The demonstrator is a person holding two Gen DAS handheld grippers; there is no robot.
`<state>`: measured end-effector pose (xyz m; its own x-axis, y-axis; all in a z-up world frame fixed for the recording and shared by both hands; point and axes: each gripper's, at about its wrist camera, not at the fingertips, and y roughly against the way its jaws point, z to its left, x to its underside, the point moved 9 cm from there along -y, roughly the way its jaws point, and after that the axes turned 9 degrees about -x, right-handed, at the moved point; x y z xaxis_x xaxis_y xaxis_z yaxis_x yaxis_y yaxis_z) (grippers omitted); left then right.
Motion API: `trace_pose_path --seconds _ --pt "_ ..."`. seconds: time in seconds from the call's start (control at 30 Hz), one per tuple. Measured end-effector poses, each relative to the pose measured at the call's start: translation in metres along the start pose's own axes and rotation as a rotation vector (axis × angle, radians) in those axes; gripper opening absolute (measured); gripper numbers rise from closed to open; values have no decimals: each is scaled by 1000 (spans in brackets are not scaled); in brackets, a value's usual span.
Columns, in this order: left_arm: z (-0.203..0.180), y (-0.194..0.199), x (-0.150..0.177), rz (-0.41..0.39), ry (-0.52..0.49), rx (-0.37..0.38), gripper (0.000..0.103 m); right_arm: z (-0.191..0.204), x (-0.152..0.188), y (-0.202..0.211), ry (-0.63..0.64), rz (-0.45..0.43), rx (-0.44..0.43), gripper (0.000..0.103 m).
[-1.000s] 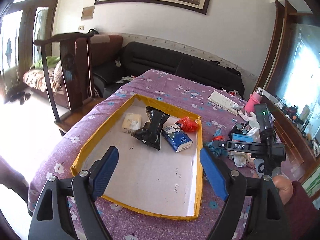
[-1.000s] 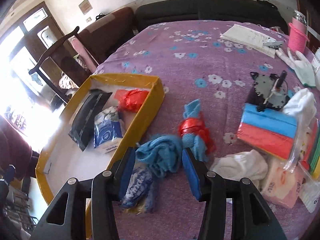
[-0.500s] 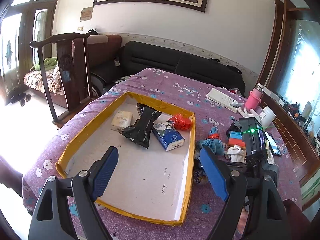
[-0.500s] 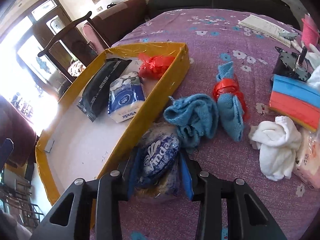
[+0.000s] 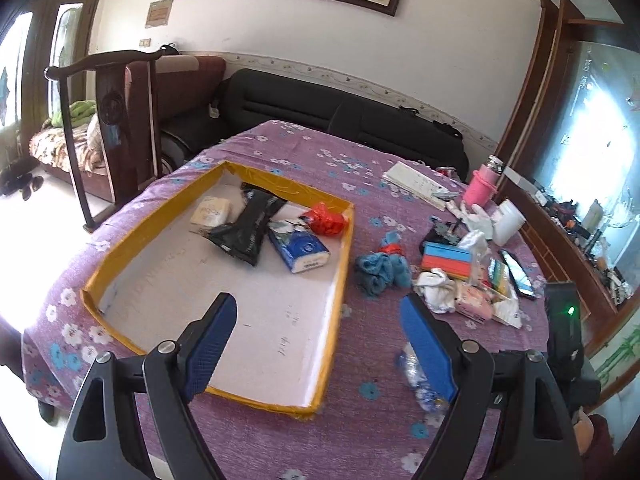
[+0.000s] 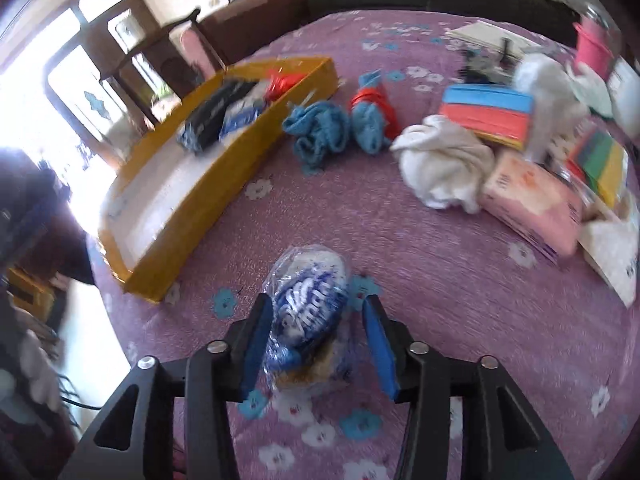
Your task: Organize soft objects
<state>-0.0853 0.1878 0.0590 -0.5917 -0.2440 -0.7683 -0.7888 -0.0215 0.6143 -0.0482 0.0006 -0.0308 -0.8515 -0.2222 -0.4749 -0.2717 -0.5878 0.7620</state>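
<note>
sorting's midway: your right gripper (image 6: 316, 340) is opening around the tissue pack (image 6: 308, 312), left gripper (image 5: 316, 352) wide and empty. regrip it, then carry it into the yellow tray (image 5: 344, 264).

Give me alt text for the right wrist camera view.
The right tongs are opening around a blue-and-white plastic-wrapped pack on a purple floral tablecloth. Beyond lie blue cloths, a white cloth and a yellow tray.
</note>
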Motion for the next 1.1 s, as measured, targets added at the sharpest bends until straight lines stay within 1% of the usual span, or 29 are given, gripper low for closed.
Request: trace_pose_path --seconds 0.03,0.1,0.17,0.27,0.4,0.53,0.6,0.67,0.7,0.77,0.8,0.87,0.9,0.97,1.0,1.03,1.07,1.1 --pt "-6 1 3 2 -8 13 83 -8 -2 13 -27 -42 -3 62" --pt "-19 2 10 11 -38 32 83 -24 -7 37 -68 -117 8 67" --pt "-29 -1 19 30 -64 47 83 -38 -10 48 -92 -147 40 67" --pt "-37 -3 26 44 -76 67 83 -47 -17 51 -109 -154 64 67" --pt "-38 -4 29 56 -88 74 83 -43 -40 34 -91 -151 58 67" --pt "-33 -7 36 76 -99 80 83 -37 -65 9 -67 -144 90 67" --pt "-29 -10 37 83 -93 79 83 -25 -79 -5 -55 -137 59 67" --pt "-22 -15 39 95 -74 80 83 -13 -94 -19 -11 -124 53 67" --pt "-19 -17 40 100 -68 79 83 -6 -102 -27 31 -118 70 68" --pt "-10 -20 40 111 -51 75 83 7 -112 -41 124 -108 129 67" --pt "-6 -20 41 113 -46 72 83 17 -119 -51 207 -100 163 67" --pt "5 -22 40 119 -30 62 83 26 -124 -67 297 -80 203 67" --pt "9 -23 40 121 -23 61 83 28 -126 -75 324 -63 213 67" --pt "18 -25 38 126 -2 57 83 24 -129 -95 336 -16 237 60" --pt "21 -24 37 125 6 56 83 20 -130 -98 335 -11 264 56" --pt "24 -24 36 124 11 57 83 14 -132 -100 324 -12 291 45" --pt "24 -24 35 121 13 61 83 9 -133 -99 303 -12 292 44" --pt "24 -23 34 120 11 65 83 7 -135 -97 273 -16 265 41"
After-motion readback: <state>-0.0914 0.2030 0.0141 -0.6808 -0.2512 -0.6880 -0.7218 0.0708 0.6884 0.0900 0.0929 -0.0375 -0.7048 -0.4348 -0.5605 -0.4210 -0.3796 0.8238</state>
